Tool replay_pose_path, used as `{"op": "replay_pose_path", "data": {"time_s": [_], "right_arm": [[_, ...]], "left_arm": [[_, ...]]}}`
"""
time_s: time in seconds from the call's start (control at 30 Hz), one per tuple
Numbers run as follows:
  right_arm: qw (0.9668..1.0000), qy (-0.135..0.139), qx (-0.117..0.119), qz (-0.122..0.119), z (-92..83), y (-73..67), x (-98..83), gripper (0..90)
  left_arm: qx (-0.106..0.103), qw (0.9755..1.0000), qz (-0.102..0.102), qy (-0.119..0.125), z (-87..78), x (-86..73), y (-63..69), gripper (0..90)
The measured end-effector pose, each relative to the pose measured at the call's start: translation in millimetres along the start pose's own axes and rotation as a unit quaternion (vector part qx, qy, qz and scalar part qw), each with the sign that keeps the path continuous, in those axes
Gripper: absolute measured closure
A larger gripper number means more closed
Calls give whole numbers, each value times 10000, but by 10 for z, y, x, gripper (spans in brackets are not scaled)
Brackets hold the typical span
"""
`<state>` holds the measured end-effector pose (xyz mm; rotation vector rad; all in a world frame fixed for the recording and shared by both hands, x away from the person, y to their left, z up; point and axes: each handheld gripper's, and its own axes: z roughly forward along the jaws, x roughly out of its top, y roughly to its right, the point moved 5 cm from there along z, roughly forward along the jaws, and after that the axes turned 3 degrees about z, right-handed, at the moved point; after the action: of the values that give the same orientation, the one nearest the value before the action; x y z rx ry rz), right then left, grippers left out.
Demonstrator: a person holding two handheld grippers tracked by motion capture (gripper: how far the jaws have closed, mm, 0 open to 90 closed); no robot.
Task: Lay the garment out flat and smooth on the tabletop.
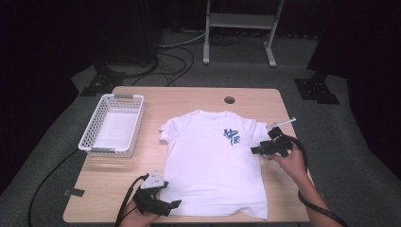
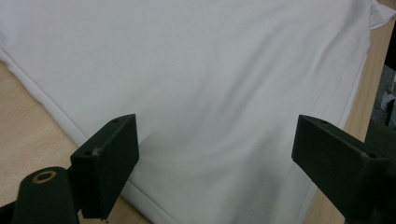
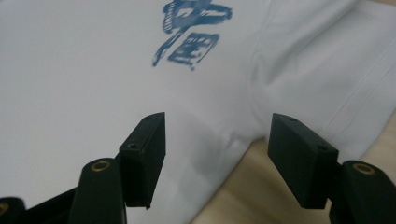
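High view: shirt [image 1: 213,161] lies flat, front up, at mid-table [image 1: 118,170]. Left gripper [image 1: 172,205] sits at the hem's near left corner, jaws spread, holding nothing. Right gripper [image 1: 255,150] hovers by the shirt's right armpit, jaws spread, holding nothing.

On the light wooden table [image 1: 118,189] we see a white cotton T-shirt [image 1: 213,170] lying flat at the centre, collar toward the far edge. To its left stands a white perforated plastic basket [image 1: 90,135]. The left gripper [image 1: 176,204] sits at the shirt's near left corner, the right gripper [image 1: 255,150] beside its right sleeve.
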<state>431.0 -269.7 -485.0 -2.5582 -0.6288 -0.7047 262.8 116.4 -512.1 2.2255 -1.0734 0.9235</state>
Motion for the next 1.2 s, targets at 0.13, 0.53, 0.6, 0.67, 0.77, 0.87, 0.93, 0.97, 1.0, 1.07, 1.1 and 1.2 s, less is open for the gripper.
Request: {"op": "replay_pose_path", "data": {"time_s": [0.13, 0.53, 0.6, 0.67, 0.77, 0.87, 0.93, 0.97, 1.0, 1.07, 1.1, 1.2], "right_arm": [[9998, -21, -123, 139, 145, 149, 166, 362], [9989, 85, -231, 407, 297, 399, 340, 356], [9987, 95, -259, 430, 306, 420, 361, 357], [9986, 105, -265, 444, 311, 425, 369, 361], [9985, 134, -289, 436, 308, 427, 359, 368], [9983, 173, -324, 451, 295, 433, 338, 374], [9983, 191, -370, 414, 284, 439, 319, 373], [9983, 205, -390, 391, 279, 442, 309, 373], [9983, 202, -407, 376, 270, 444, 298, 373], [9981, 207, -471, 346, 254, 453, 274, 373], [9981, 213, -484, 310, 245, 460, 262, 372], [9978, 219, -564, 276, 215, 487, 225, 372]], "left_arm": [[9, 10000, -13, 9, 5, -1, 10, 128], [-1, 10000, -20, 47, -9, -19, 15, 124], [14, 10000, -7, 48, -9, -21, 18, 124], [25, 10000, -8, 45, -9, -21, 22, 122], [49, 10000, 4, 38, -4, -23, 34, 117], [62, 10000, -21, 23, 1, -18, 39, 108], [75, 10000, -14, 21, 8, -14, 48, 108], [76, 10000, -12, 23, 12, -11, 52, 107], [79, 10000, -19, 15, 17, -9, 60, 107], [81, 10000, -18, 6, 26, -3, 72, 107], [85, 10000, -9, 2, 31, 2, 77, 107], [73, 10000, -10, -6, 59, 22, 105, 107]]}}
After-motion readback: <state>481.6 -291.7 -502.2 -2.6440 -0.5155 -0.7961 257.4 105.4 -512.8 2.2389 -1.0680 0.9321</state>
